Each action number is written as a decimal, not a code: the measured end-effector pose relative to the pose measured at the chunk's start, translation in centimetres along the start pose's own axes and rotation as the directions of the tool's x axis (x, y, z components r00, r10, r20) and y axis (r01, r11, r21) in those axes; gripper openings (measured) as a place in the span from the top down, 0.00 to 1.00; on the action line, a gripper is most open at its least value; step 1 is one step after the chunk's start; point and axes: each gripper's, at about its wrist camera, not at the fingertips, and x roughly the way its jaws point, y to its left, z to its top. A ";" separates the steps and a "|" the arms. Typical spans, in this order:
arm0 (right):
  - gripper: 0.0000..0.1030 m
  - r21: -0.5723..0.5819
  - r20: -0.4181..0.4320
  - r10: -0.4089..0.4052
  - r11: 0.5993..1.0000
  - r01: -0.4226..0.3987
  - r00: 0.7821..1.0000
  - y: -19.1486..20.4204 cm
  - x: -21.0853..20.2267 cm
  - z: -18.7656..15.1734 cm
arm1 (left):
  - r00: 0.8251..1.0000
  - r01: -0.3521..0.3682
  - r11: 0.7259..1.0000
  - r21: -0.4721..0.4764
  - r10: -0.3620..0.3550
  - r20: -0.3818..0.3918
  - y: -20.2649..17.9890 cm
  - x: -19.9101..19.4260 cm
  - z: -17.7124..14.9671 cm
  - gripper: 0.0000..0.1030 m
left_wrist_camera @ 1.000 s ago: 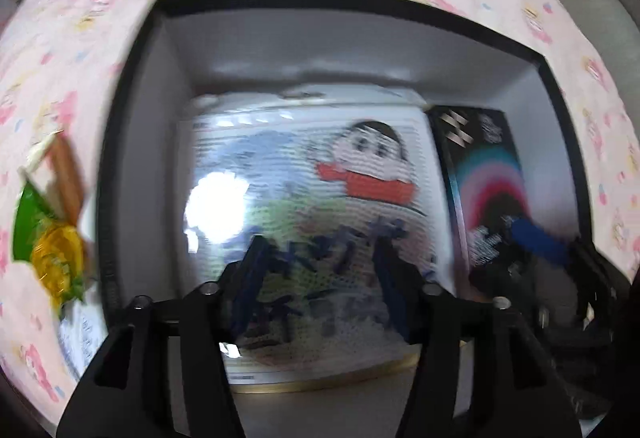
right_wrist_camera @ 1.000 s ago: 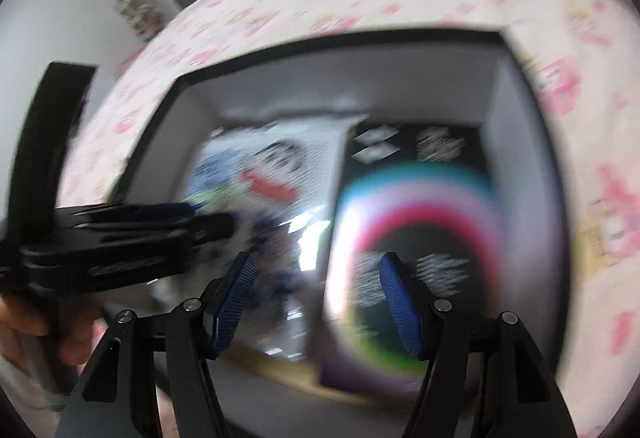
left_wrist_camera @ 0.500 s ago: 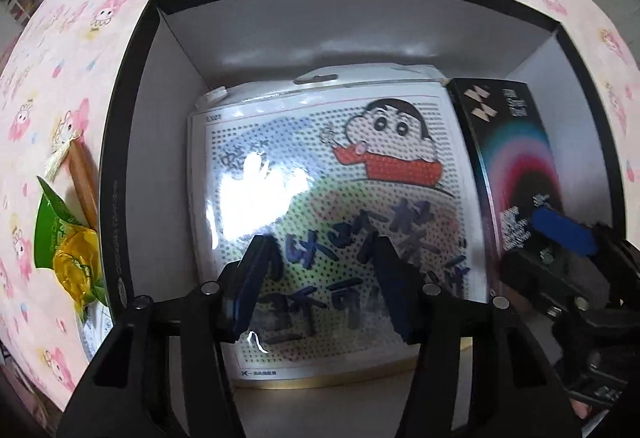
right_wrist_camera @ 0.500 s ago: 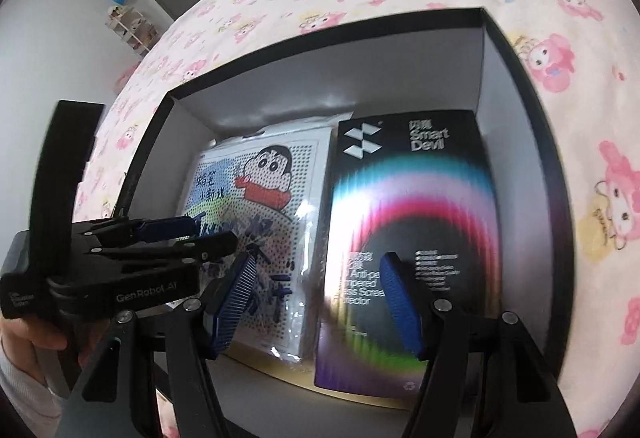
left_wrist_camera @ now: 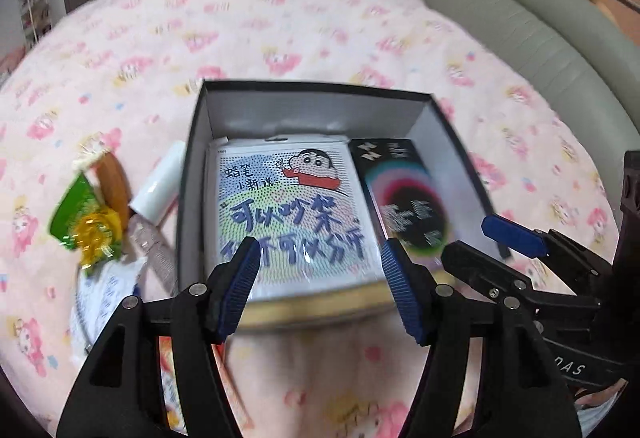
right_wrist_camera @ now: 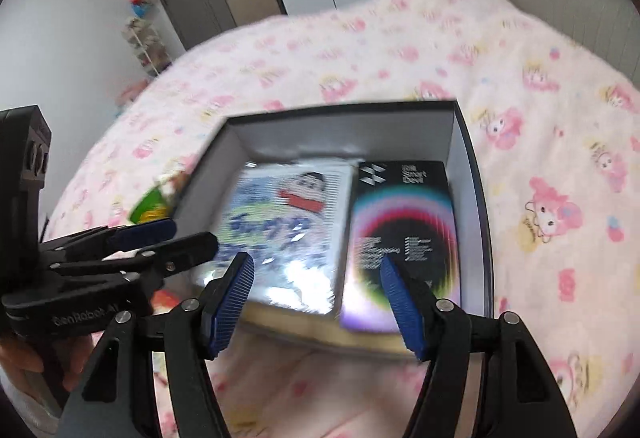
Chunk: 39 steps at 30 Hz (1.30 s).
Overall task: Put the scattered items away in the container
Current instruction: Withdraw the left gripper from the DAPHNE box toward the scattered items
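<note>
Black box, white inside, sits mid-frame on pink cartoon-print blanket; cartoon packet lies flat in its left half, dark rainbow carton in right half. Left gripper has just been opening, nothing betw. jaws; right gripper spread, also empty. Loose items still outside at box's left: green-yellow wrapper, white tube, prob. other packets, blurred.

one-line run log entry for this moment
left gripper: open, empty | right gripper: open, empty | black cardboard box: holds cartoon-print flat packet, black rainbow-ring carton | green-yellow snack wrapper: outside, on pink blanket
</note>
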 end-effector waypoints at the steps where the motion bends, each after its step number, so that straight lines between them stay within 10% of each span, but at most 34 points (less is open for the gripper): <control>1: 0.37 0.002 0.013 -0.003 1.000 0.003 1.000 0.6 -1.0 -0.5 | 1.000 -0.005 1.000 0.006 0.005 0.014 0.7 -0.1 -0.9 0.38; 16: 0.35 -0.060 0.020 0.068 0.996 -0.067 0.997 9.1 -4.2 -8.4 | 0.999 -0.030 0.994 -0.101 0.033 0.028 6.0 -7.3 -7.1 0.38; 25: 0.35 -0.106 -0.059 0.119 0.987 -0.124 0.991 13.1 0.2 -12.4 | 0.999 -0.033 0.959 -0.281 0.041 0.025 12.1 -3.5 -9.9 0.40; 29: 0.35 -0.098 -0.098 0.119 0.987 -0.129 0.988 13.7 2.3 -14.0 | 0.999 -0.038 0.940 -0.340 0.047 0.019 14.7 -0.4 -12.6 0.58; 39: 0.54 -0.083 -0.170 0.045 0.995 -0.060 0.984 13.8 7.9 -14.4 | 0.999 0.031 0.928 -0.371 -0.019 0.035 17.1 4.1 -13.3 0.61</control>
